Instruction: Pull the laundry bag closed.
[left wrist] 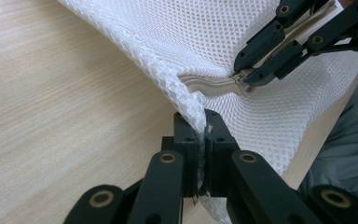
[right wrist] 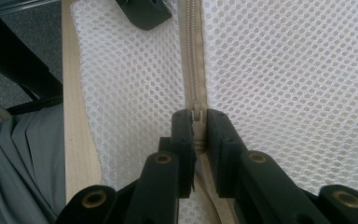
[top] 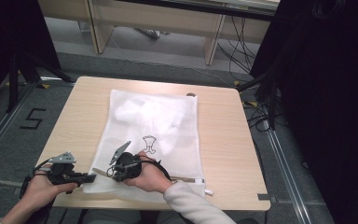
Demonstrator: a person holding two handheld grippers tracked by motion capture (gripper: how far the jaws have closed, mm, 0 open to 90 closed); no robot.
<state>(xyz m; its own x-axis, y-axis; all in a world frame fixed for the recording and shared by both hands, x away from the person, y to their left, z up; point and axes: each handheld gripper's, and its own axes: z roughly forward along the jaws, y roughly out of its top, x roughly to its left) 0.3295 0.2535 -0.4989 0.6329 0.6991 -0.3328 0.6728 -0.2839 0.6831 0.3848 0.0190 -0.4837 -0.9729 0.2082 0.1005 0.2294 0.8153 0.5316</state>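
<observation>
A white mesh laundry bag (top: 168, 135) lies flat on the wooden table (top: 223, 140), with white cloth and a small printed figure (top: 149, 143) showing through it. Its beige zipper (right wrist: 193, 51) runs along the near edge. My left gripper (left wrist: 203, 128) is shut on the bag's near-left corner (left wrist: 191, 100), with mesh bunched between its jaws. Just to the right, my right gripper (right wrist: 198, 120) is shut on the zipper pull (right wrist: 196, 114). In the high view the left gripper (top: 92, 177) and right gripper (top: 108, 173) sit close together at the bag's near-left corner.
The table's near edge (top: 233, 205) is right behind the bag. Bare wood lies left (top: 74, 126) and right of the bag. Black stands and cables (top: 261, 107) are on the floor around the table. The person's grey sleeve (top: 191, 205) crosses the near edge.
</observation>
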